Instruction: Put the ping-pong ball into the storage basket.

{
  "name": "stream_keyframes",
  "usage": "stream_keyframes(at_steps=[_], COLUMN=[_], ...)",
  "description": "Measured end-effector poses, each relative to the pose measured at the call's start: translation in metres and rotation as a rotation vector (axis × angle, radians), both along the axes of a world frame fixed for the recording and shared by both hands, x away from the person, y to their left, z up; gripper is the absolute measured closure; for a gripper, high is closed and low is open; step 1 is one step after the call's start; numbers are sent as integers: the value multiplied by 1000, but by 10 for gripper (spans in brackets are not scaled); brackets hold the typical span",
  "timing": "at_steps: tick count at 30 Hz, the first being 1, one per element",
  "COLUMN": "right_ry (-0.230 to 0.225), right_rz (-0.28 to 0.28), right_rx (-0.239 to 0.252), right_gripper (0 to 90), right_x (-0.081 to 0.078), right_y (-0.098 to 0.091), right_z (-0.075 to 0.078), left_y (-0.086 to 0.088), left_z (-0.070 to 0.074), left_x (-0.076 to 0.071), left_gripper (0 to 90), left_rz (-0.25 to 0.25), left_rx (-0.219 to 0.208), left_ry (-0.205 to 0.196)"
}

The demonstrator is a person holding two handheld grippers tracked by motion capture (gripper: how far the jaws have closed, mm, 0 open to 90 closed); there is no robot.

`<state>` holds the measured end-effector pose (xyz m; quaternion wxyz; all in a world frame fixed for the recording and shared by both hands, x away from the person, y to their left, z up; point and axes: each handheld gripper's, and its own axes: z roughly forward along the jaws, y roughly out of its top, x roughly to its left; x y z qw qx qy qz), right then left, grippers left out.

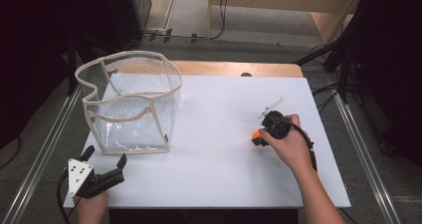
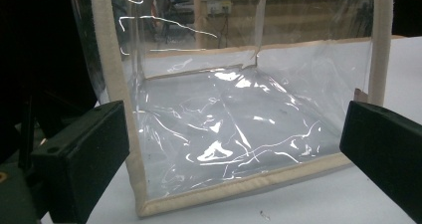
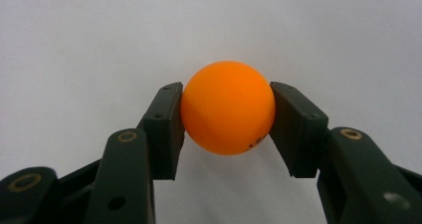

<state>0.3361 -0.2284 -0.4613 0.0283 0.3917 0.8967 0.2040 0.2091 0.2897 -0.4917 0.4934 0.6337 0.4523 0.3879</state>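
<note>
A small orange ball [image 3: 228, 107] sits squeezed between the two black pads of my right gripper [image 3: 227, 119], which is shut on it over the white table top. In the high view the ball [image 1: 256, 134] peeks out at the tip of that gripper [image 1: 258, 136], right of the table's middle. A clear plastic bag with a beige trim [image 1: 130, 104] stands open-topped at the left of the table. My left gripper [image 1: 105, 160] rests near the front left corner, just in front of the bag, jaws spread wide with nothing in them. Its own view looks at the bag's [image 2: 234, 129] near lower corner.
The white table top [image 1: 219, 174] has a wooden strip [image 1: 234, 68] along its far edge. A thin clear stick-like item [image 1: 271, 107] pokes out just beyond my right hand. Metal rails run along both sides of the table, and dark stands and cables sit beyond.
</note>
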Motion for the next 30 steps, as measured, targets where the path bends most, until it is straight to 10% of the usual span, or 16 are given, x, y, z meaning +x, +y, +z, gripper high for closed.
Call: stream_keyframes(at_steps=[30], right_ry=[-29], right_rz=[119], right_rx=[29], right_gripper=[479], right_x=[9], right_y=[31], right_z=[27], left_y=[0], left_z=[0], left_x=[0], left_gripper=[0], left_rz=[-1], left_rx=[-2], left_ry=[-1])
